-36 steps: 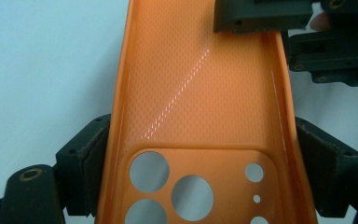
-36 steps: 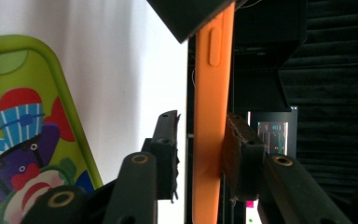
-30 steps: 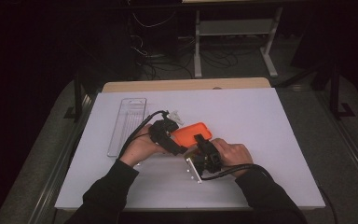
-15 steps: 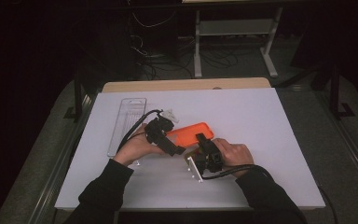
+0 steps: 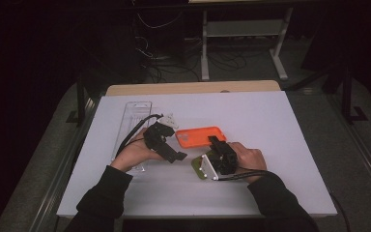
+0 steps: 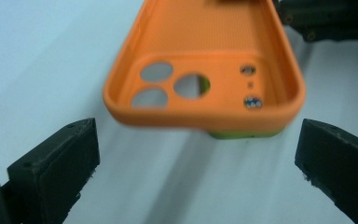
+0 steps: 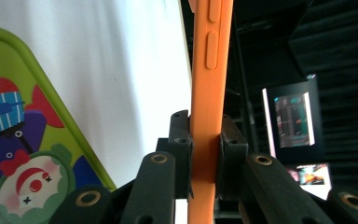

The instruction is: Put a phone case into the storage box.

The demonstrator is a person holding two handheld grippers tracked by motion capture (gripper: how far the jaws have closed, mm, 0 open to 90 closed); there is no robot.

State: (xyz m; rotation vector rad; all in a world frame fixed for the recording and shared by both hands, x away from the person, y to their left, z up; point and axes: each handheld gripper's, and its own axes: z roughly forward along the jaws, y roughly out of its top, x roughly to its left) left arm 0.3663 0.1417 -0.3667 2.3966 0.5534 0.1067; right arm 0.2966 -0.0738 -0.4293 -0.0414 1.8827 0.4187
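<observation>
The orange case sits in the middle of the white surface. The right gripper has its jaws squeezed tight on one edge of the case, by the side buttons. In the right gripper view the case stands thin between the two black jaws.

The left gripper is just beside the other end of the case. Its jaws are wide apart and have just been opening. They hold nothing. In the left gripper view the camera-hole end of the case is a little way in front of the jaws, not between them.

A green card with a clown picture lies under the case, near the right gripper. A clear tray lies to the left, partly hidden by the left hand. A small clear wrapper lies just behind the left gripper.
</observation>
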